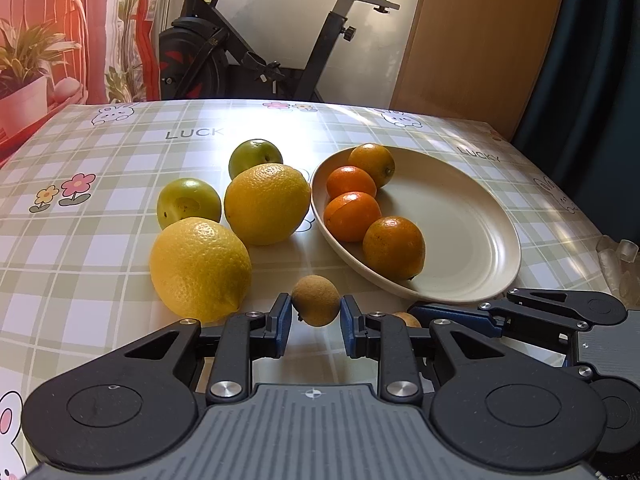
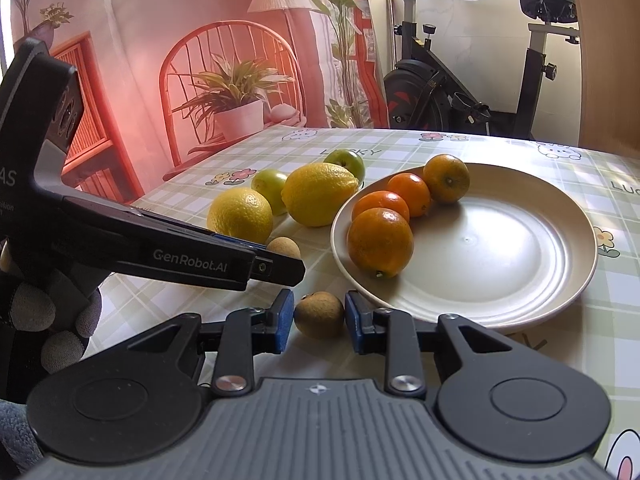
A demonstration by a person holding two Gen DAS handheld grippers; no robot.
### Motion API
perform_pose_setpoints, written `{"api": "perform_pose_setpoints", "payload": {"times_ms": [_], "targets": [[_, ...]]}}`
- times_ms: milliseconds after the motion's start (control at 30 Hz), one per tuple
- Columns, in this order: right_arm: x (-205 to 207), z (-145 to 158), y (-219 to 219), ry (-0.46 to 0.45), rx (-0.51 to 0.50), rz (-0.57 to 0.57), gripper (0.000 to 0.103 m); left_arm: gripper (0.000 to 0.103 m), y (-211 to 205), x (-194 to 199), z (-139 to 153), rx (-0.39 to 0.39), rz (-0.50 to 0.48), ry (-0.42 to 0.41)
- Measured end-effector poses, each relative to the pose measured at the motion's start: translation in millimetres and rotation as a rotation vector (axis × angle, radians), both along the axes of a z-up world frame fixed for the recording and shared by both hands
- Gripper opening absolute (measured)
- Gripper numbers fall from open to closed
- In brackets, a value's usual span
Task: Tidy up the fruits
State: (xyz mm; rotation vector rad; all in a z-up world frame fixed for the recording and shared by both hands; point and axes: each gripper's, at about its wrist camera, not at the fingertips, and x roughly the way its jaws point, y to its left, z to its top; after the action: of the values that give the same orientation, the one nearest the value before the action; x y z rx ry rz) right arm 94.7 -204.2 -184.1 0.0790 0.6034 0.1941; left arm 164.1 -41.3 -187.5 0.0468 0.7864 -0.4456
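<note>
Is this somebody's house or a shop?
Most likely a room in a home: a table with a bunny-and-flower tablecloth, a plate of oranges, and an exercise bike against the wall.

The tablecloth (image 1: 120,240) reads "LUCK" well beyond the left gripper (image 1: 316,320), "LUCKY" past the plate to its right; the left gripper's arm (image 2: 192,258), left of the right gripper (image 2: 318,318), carries "GenRobot.AI".
</note>
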Motion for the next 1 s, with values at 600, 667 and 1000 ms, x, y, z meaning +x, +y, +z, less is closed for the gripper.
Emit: {"api": "perform_pose_setpoints", "payload": {"times_ms": [600, 667, 1000], "targets": [[-20, 7, -10, -0.123, 0.044, -0.026, 0.031, 0.028, 0, -16, 23, -0.015, 0.0, -0.078], [-24, 10, -14, -0.149, 0.055, -0.053, 0.031, 0.028, -5, -16, 25, -0.016, -0.021, -0.082], [-33, 18, -40, -0.188, 0.036, -0.248, 0.031, 0.028, -43, -12, 27, -0.041, -0.166, -0.044]]}}
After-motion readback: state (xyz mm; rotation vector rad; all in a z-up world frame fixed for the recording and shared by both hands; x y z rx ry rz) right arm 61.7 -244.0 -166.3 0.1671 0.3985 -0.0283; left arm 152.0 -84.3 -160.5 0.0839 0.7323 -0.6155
